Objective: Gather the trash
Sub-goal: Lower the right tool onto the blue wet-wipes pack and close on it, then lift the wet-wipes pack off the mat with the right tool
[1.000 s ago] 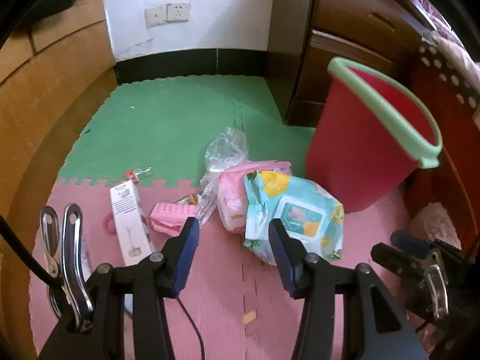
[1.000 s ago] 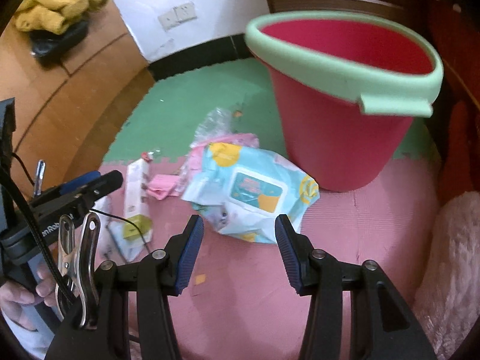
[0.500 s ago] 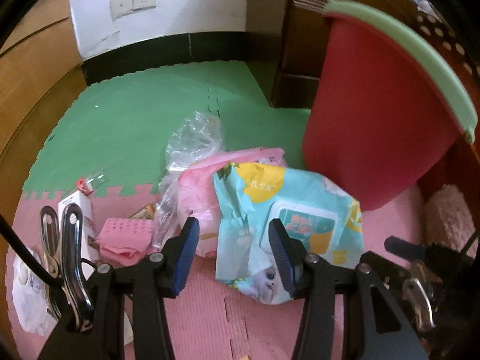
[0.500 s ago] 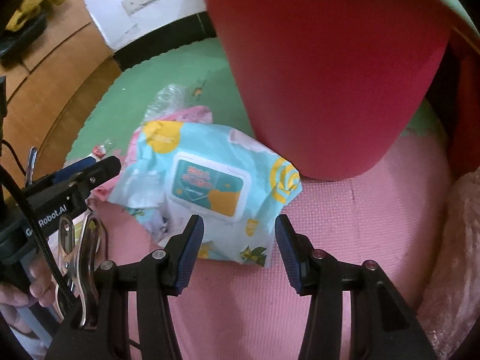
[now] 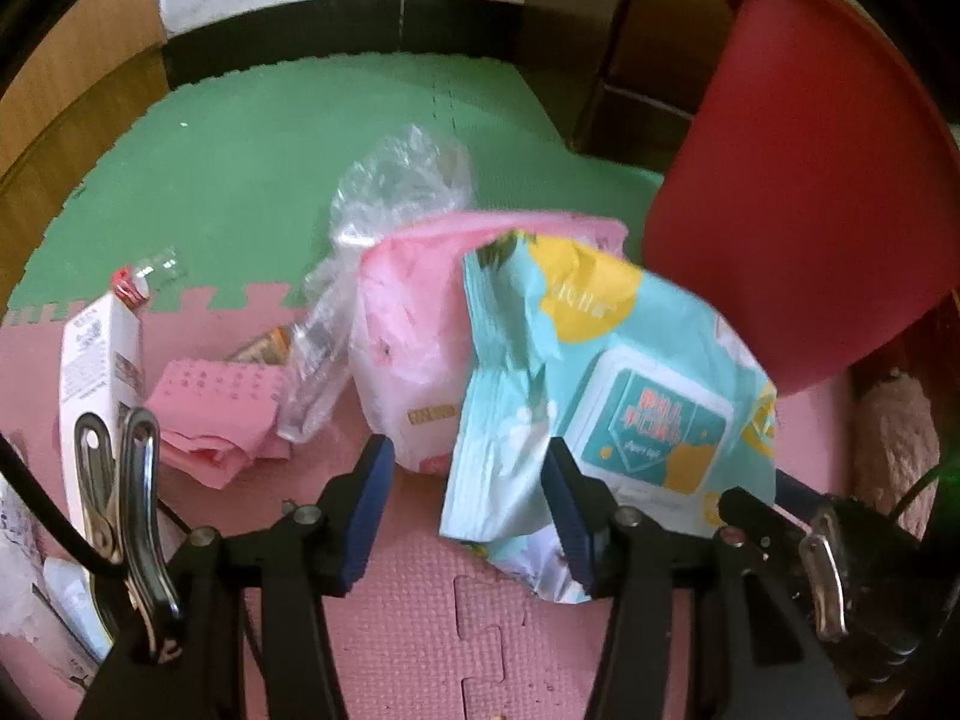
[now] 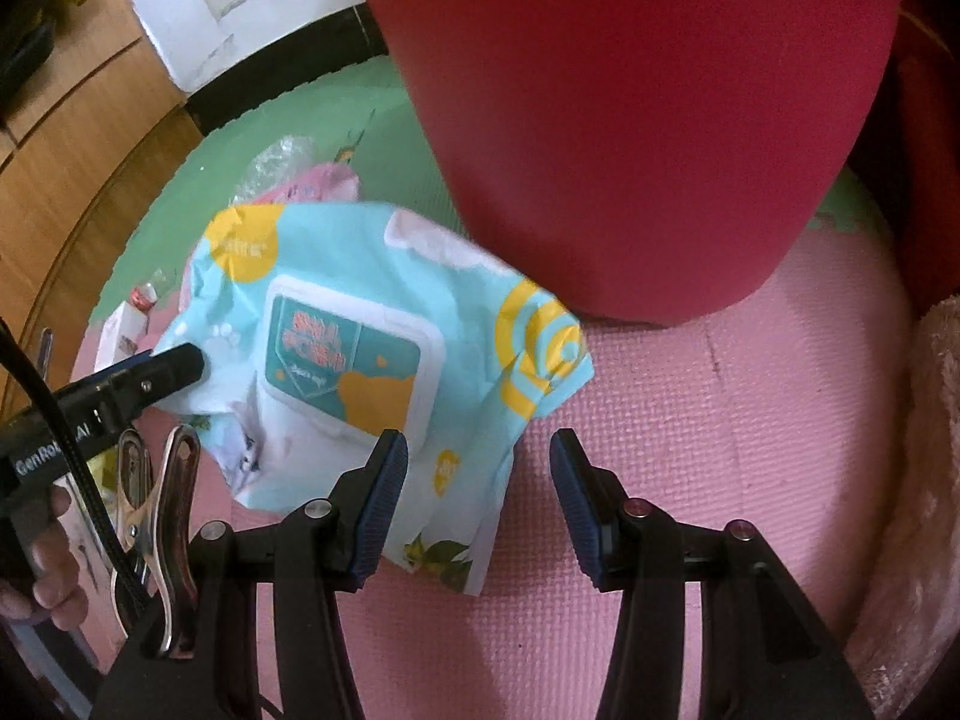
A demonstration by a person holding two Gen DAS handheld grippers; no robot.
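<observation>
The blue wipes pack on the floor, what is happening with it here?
A person is collecting trash with two handheld claws. Both the left claw and the right claw are open around edges of the blue wipes pack, not yet gripping it. It lies on the pink mat beside the red bucket.

Trash is seen heaped on a foam floor mat [image 5: 420,630] beside a red bucket [image 5: 798,192].

The left gripper [image 5: 468,504] is held open, its fingers [image 5: 369,498] set around the lower corner of a blue wipes pack [image 5: 600,384]. A pink pack [image 5: 414,324], clear plastic bag [image 5: 402,180], pink tissue packet [image 5: 219,414] and white carton [image 5: 99,354] are spread to the left.
</observation>
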